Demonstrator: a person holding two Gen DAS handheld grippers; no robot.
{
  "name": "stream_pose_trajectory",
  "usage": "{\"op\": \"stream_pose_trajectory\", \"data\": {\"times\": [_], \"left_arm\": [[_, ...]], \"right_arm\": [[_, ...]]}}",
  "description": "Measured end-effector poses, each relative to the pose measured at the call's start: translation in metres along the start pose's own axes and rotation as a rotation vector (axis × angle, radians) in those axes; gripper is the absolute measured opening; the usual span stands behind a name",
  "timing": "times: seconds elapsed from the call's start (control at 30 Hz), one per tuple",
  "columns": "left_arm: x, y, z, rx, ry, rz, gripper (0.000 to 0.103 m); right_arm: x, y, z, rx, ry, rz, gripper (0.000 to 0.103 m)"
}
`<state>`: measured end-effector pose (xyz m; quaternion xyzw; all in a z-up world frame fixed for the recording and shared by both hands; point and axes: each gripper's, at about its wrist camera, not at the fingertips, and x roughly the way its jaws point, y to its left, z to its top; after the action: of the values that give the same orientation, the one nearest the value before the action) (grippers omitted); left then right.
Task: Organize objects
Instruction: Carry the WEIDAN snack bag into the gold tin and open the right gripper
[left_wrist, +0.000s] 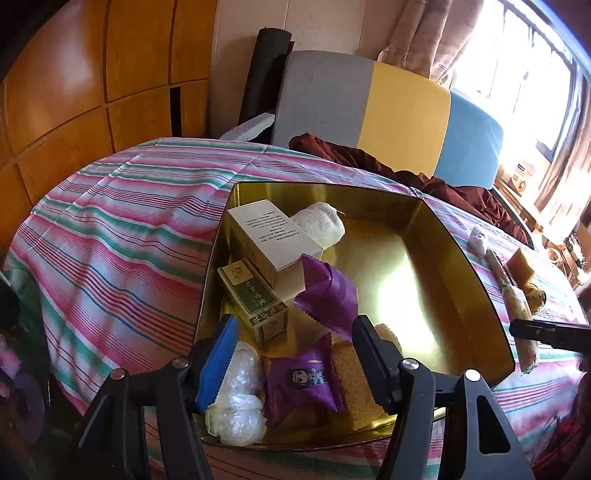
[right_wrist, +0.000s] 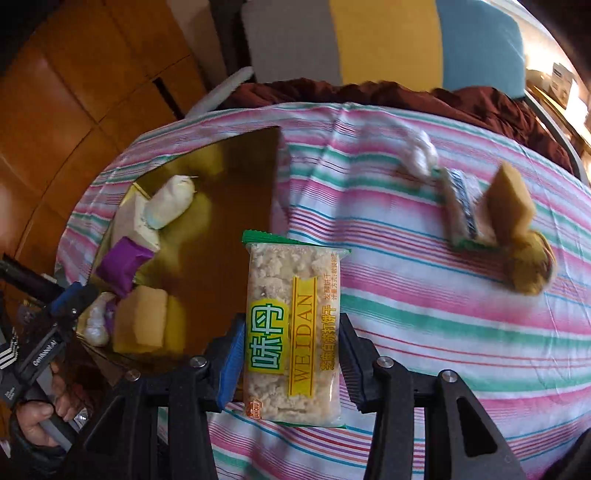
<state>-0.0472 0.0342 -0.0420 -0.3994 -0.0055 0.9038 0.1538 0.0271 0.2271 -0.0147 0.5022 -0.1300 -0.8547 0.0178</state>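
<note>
Left gripper (left_wrist: 295, 354) hung over the near end of the gold tray (left_wrist: 476, 280), fingers apart, empty; purple snack packet (left_wrist: 301, 384) and yellow sponge (left_wrist: 354, 384) lay below it. Right gripper (right_wrist: 288, 362) was clamped on the Weidan biscuit packet (right_wrist: 293, 328), over the striped cloth (right_wrist: 424, 332) beside the tray's right edge.

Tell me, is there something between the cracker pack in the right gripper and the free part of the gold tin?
Nothing visible does. The right gripper holds the cracker pack just beside the gold tin. Only the tin's low wall lies between. The boxes, purple packets and other items sit on the tin's far, left side; the near part is bare.
</note>
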Motion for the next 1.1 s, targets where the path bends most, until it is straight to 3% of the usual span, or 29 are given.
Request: {"op": "stream_pose_trajectory", "data": {"times": [0.1, 0.4, 0.83, 1.1], "left_arm": [[-0.003, 0.008, -0.002, -0.014, -0.003, 0.01, 0.065], [-0.017, 0.028, -0.005, -0.05, -0.019, 0.044, 0.065], [-0.026, 0.037, -0.008, -0.065, -0.026, 0.084, 0.065], [-0.027, 0.037, -0.011, -0.061, -0.015, 0.094, 0.069]], "right_arm": [[0.045, 0.036, 0.028, -0.075, 0.003, 0.026, 0.047], [0.097, 0.072, 0.058, -0.119, 0.071, 0.027, 0.047], [0.138, 0.099, 0.056, -0.142, 0.117, -0.048, 0.047], [0.133, 0.097, 0.051, -0.131, 0.108, 0.005, 0.05]]}}
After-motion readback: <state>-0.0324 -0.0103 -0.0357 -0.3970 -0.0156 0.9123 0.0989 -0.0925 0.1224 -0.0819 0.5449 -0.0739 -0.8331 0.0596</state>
